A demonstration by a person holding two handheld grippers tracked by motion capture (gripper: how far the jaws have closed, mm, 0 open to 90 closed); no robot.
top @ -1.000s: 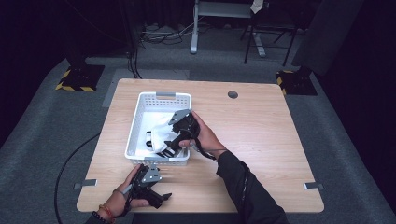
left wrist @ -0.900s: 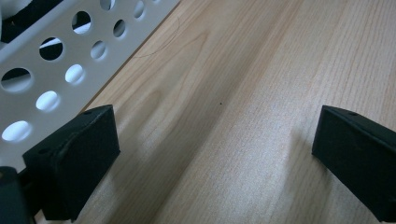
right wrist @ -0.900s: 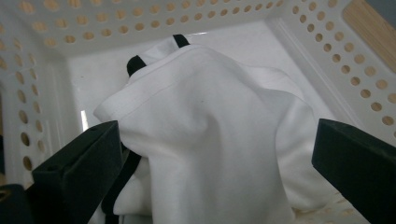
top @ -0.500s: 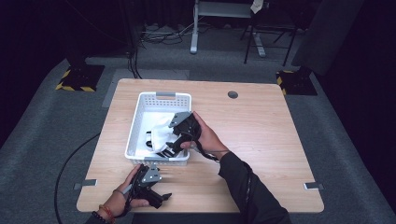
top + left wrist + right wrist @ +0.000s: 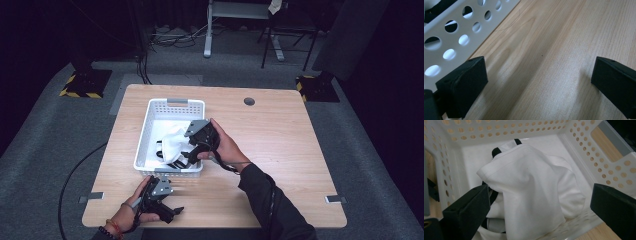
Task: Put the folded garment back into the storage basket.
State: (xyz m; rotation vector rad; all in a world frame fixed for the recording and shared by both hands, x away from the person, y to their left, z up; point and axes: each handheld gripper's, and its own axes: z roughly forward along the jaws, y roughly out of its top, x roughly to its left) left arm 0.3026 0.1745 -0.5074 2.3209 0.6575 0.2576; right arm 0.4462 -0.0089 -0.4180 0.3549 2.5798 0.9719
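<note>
A white perforated basket (image 5: 150, 125) stands on the left half of the wooden table. Inside it lies a crumpled white cloth (image 5: 172, 142) with black straps; in the right gripper view the cloth (image 5: 529, 192) bulges between the jaws. My right gripper (image 5: 187, 155) hangs over the basket's near right corner, open, jaws wide apart on either side of the cloth and not closed on it. My left gripper (image 5: 167, 210) rests low on the table in front of the basket, open, with bare wood (image 5: 549, 65) between its jaws and the basket wall (image 5: 451, 32) beside it.
The table (image 5: 290, 150) has a cable hole (image 5: 249, 101) at the back. Grey floor surrounds it, with a cable (image 5: 75, 175) at the left. Chair and stand legs (image 5: 280, 45) sit beyond the far edge.
My right gripper has sunk slightly lower over the cloth in the basket. The left gripper has stayed in place.
</note>
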